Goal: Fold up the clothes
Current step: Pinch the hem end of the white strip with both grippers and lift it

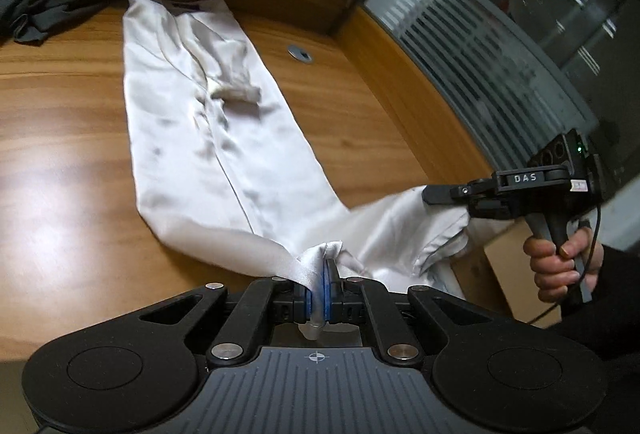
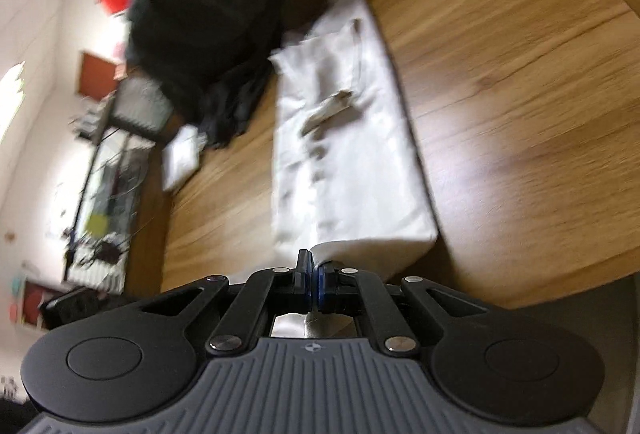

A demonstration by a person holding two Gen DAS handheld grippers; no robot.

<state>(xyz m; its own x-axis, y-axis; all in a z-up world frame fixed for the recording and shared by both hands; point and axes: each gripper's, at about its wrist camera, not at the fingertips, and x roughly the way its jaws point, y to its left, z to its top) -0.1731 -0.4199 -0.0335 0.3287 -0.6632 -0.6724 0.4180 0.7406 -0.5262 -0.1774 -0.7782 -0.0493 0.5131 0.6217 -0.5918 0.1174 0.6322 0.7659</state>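
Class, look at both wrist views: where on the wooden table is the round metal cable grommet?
The metal grommet sits in the wooden table, just right of the white garment in the left wrist view, towards the table's far edge.

Garment (image 1: pixel 208 122) lies mid-frame on the table (image 1: pixel 60 106), dark clothes (image 1: pixel 36 6) upper left, grommet (image 1: pixel 300 53) to its right.

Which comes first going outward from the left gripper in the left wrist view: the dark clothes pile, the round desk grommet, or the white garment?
1. White garment: clamped in the left gripper, stretching away across the desk.
2. Round desk grommet: right of the garment, mid-desk.
3. Dark clothes pile: far left corner.
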